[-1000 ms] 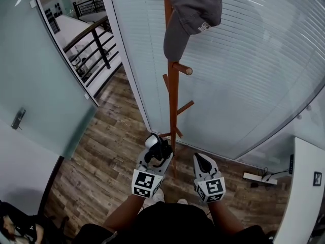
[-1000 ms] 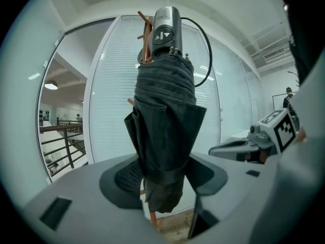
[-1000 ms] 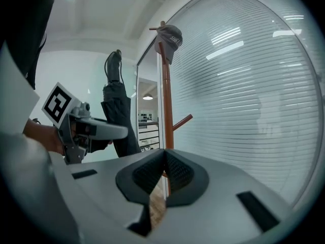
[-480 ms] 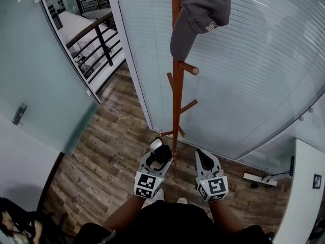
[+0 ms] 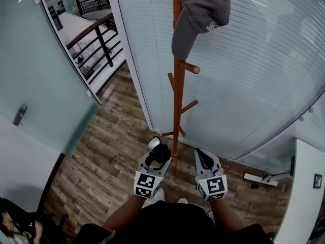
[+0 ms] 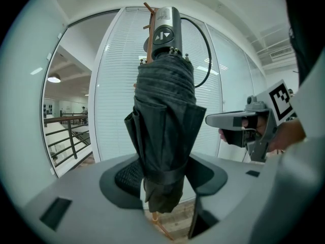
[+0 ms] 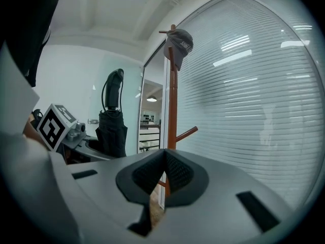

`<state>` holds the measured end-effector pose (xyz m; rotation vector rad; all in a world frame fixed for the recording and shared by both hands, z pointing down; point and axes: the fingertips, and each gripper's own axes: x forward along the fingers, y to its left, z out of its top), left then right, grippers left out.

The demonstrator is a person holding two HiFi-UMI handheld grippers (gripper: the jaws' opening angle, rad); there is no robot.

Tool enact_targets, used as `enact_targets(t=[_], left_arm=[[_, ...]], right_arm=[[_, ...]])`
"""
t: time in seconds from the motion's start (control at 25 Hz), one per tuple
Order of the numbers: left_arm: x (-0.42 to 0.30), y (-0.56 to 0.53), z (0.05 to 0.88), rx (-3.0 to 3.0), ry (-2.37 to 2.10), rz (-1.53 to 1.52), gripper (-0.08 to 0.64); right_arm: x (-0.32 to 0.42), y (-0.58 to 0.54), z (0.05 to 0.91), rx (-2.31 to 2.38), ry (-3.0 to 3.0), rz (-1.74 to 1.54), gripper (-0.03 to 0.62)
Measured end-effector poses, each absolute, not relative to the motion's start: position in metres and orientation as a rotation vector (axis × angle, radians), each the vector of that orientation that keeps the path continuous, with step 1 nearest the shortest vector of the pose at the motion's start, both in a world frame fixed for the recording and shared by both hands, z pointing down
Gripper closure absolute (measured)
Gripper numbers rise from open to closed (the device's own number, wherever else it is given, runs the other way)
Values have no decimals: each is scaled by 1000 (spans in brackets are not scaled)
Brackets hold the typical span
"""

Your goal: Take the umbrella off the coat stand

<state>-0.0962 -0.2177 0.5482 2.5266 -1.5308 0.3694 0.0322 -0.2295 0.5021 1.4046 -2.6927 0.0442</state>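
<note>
Folded black umbrella (image 6: 165, 136) upright just beside wooden coat stand (image 5: 177, 100), clamped in left gripper (image 5: 154, 155) jaws, right gripper (image 5: 204, 160) jaws together and empty, grey cap (image 5: 200, 9) hanging atop the stand

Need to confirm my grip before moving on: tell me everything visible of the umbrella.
The umbrella is a compact folding one, dark grey fabric furled in loose pleats, cinched low by a black strap. It stands upright, its grey handle on top, with an arrow button and a black wrist cord. The left gripper clamps its lower end between the pads. It is clear of the coat stand.
</note>
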Motion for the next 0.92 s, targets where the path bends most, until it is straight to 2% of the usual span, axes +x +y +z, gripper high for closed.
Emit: enact_targets(t=[0.92], left_arm=[[-104,-207,542,2536,-1550,362,307]], right_arm=[[26,-222,500,1402,-2681,24,589]])
